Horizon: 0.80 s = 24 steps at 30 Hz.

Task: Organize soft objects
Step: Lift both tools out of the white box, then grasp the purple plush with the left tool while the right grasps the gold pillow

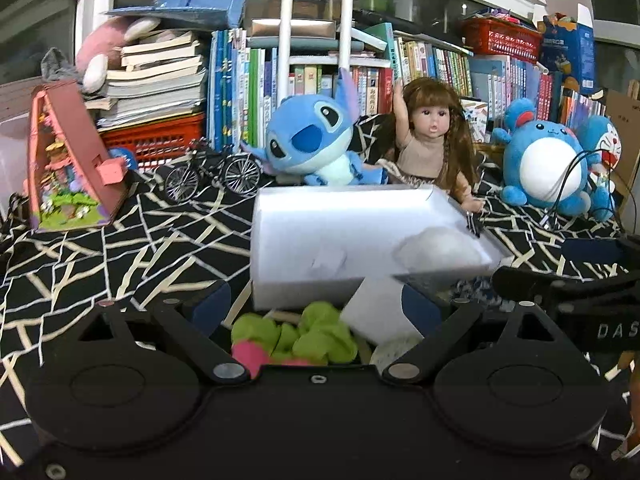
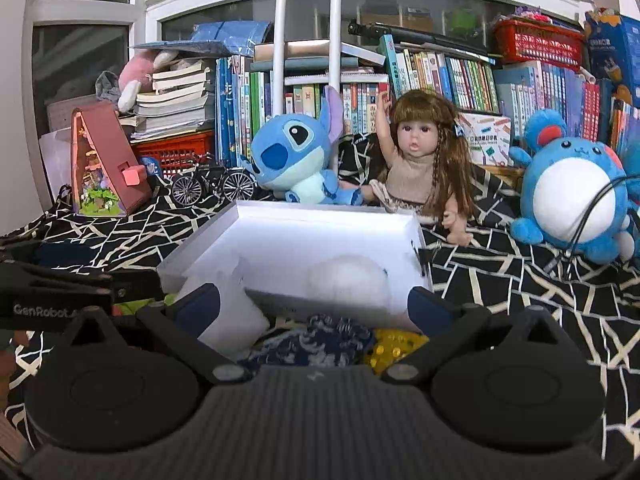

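Note:
A white box [image 1: 300, 248] [image 2: 328, 210] stands open on the black patterned cloth, with a white round soft ball [image 1: 440, 248] [image 2: 348, 280] inside it. In front of the box lie a green and pink soft toy [image 1: 316, 332], a white foam block [image 1: 380, 308] [image 2: 232, 320], a blue patterned fabric piece [image 2: 320, 340] and a yellow bumpy thing [image 2: 394, 346]. My left gripper [image 1: 316, 304] is open above the green toy and the block, its pads touching neither. My right gripper [image 2: 314, 306] is open wide over the blue fabric, gripping nothing.
Behind the box sit a blue alien plush [image 1: 308, 136], a long-haired doll [image 1: 432, 136] and a round blue plush [image 1: 548, 160]. A miniature bicycle [image 1: 212, 172] and a triangular model house [image 1: 68, 156] stand at the left. Books line the back. A black clip [image 1: 474, 224] hangs on the box.

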{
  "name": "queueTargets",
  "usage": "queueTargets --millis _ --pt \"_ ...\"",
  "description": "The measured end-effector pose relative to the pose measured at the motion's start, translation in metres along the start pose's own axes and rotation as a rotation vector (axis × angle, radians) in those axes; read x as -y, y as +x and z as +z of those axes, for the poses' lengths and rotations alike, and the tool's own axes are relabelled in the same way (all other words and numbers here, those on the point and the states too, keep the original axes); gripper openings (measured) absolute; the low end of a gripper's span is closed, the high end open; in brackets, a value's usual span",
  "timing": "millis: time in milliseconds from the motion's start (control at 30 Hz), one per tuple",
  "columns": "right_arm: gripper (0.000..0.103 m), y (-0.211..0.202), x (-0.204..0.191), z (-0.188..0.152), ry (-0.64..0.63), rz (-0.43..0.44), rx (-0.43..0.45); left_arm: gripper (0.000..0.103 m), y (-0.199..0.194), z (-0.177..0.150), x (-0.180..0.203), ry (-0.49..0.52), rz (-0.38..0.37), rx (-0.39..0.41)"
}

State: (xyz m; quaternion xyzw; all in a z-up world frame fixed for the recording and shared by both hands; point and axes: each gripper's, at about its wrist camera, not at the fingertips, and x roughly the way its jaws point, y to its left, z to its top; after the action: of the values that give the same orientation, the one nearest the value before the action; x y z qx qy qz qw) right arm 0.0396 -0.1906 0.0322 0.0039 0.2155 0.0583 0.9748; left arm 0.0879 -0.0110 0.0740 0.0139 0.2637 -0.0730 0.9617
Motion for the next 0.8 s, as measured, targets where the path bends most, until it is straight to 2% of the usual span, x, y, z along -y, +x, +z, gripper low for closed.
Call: queueTargets --millis 267,567,800 --pt "0.103 -0.005 -0.002 -0.021 0.007 -0.019 -0.005 0.092 -0.017 -0.03 -0.011 -0.015 0.036 0.002" --pt "0.103 -0.007 0.005 -0.038 0.005 -0.061 -0.019 0.093 -0.036 -0.049 -0.022 0.007 0.09 0.015" --pt "0.103 -0.003 0.015 -0.048 0.01 -0.09 -0.048 0.093 -0.045 -0.063 -0.035 -0.003 0.118 -0.007"
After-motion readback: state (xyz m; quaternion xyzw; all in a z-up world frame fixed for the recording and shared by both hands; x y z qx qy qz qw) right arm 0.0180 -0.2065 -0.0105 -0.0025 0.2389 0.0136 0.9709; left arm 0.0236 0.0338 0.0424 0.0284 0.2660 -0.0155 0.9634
